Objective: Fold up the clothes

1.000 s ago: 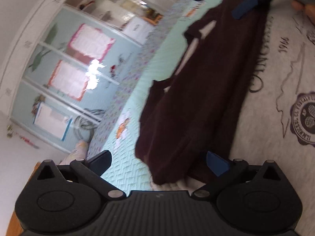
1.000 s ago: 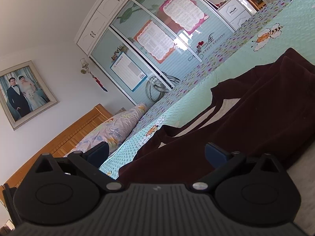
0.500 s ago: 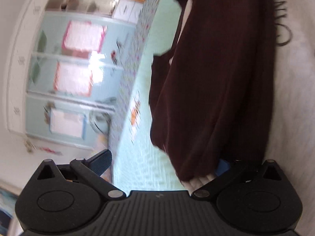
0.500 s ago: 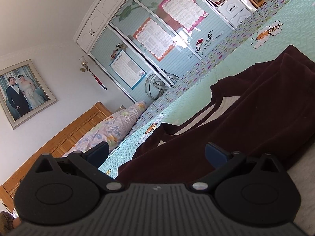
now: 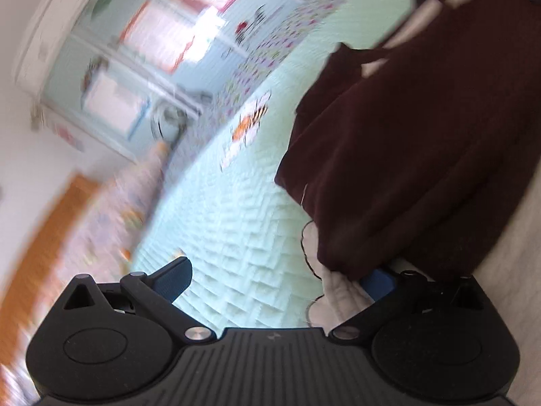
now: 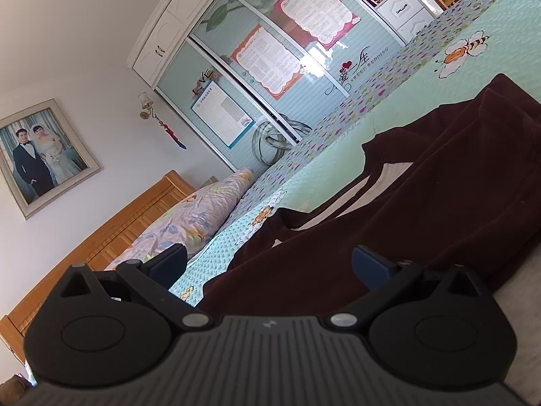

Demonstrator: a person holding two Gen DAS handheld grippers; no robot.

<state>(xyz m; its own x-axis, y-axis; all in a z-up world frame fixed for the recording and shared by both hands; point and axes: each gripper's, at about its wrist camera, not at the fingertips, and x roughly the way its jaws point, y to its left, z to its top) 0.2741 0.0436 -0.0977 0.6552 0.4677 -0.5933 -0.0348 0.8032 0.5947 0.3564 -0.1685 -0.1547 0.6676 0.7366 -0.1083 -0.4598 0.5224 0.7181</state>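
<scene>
A dark maroon garment [image 5: 422, 128] with a pale grey-white body [image 5: 507, 304] lies spread on the mint-green quilted bed cover [image 5: 243, 237]. My left gripper [image 5: 275, 280] is open at the garment's near corner. Its right fingertip [image 5: 377, 284] sits under the maroon cuff, beside a white quilted hem [image 5: 333, 291], and its left fingertip is over bare cover. In the right wrist view the same maroon garment [image 6: 422, 209] stretches away to the right. My right gripper [image 6: 270, 265] hangs open low over its near edge, holding nothing.
A floral pillow [image 6: 203, 209] and a wooden headboard [image 6: 111, 237] lie at the bed's left end. Behind the bed stand a wardrobe with sliding glass doors [image 6: 277, 61] and white drawers [image 6: 405, 10]. A framed photo [image 6: 37, 155] hangs on the wall.
The left gripper has swung and dropped to the garment's near corner, so the maroon cuff now lies over its right fingertip; its view is motion-blurred. The right gripper has barely moved.
</scene>
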